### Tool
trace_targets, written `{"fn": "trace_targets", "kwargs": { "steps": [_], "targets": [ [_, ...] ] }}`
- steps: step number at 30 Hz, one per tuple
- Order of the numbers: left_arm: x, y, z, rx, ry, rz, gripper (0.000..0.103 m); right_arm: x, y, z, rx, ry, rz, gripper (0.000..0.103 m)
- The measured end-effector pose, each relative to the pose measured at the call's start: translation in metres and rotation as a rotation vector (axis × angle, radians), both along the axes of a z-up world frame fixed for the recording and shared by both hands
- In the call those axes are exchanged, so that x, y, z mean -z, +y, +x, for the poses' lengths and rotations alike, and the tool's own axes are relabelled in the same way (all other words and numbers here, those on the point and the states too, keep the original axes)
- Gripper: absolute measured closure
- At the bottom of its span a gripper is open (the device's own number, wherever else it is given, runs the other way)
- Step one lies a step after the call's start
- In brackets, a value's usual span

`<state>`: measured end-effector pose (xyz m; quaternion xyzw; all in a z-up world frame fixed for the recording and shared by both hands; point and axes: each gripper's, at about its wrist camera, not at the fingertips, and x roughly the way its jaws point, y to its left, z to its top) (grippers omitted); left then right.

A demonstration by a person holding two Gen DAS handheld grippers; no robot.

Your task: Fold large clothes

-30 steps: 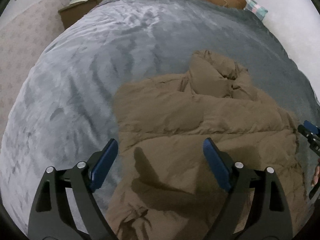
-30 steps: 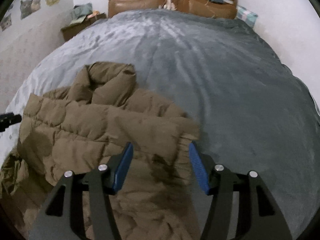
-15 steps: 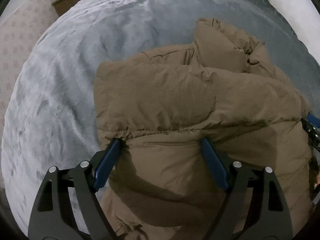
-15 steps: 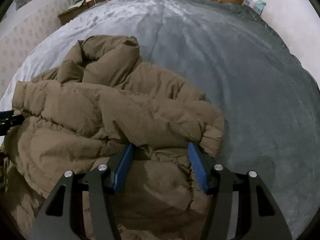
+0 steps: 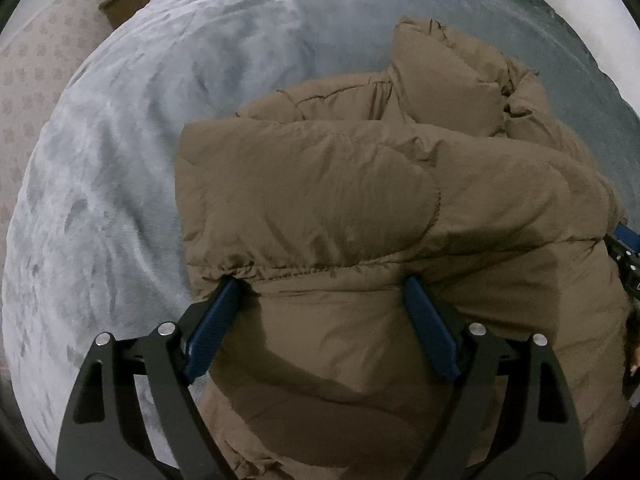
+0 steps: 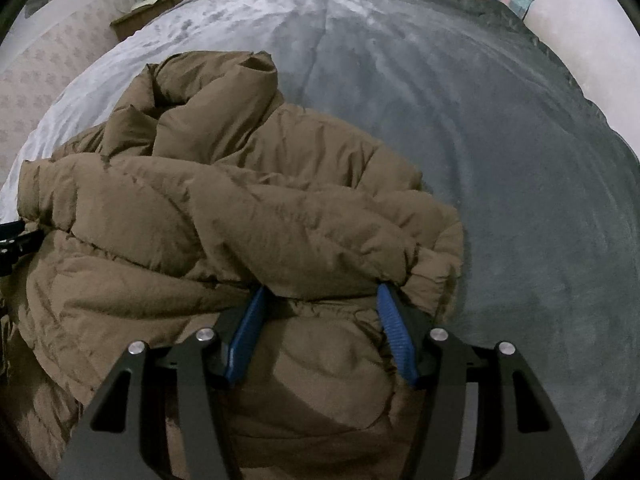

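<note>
The grey bed (image 5: 120, 208) fills both views. On its near half lies the brown puffer jacket (image 5: 360, 200), folded over on itself, with its padded collar bunched toward 12 o'clock. In the left wrist view the jacket spreads from centre out to 3 o'clock; in the right wrist view it spreads from centre to 9 o'clock (image 6: 200, 220). The left tongs (image 5: 322, 312) stand wide apart, tips tucked under the folded hem, gripping nothing. The right tongs (image 6: 320, 320) are likewise spread, tips hidden beneath the folded edge. How far the tips reach underneath cannot be seen. The jacket's near part is cut off at 6 o'clock. Since a second ago, both tongs have closed in on the jacket.
</note>
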<state>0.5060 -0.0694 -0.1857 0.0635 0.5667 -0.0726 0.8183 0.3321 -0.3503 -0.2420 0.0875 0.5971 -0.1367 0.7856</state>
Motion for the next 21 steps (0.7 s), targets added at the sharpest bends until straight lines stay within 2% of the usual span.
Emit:
{"fn": "trace_targets", "kwargs": {
  "steps": [15,18,21],
  "targets": [
    [0.000,-0.012,0.019,-0.007,0.042,0.032,0.014,0.011,-0.001,0.012,-0.015,0.070,0.011,0.044],
    [-0.010,-0.014,0.010,-0.017,0.032,0.028,0.014,0.000,-0.003,0.017,-0.026,0.083,0.023,0.043],
    [-0.027,-0.014,-0.002,0.000,0.017,-0.007,0.014,-0.020,-0.002,0.010,-0.037,0.040,0.030,0.043]
  ]
}}
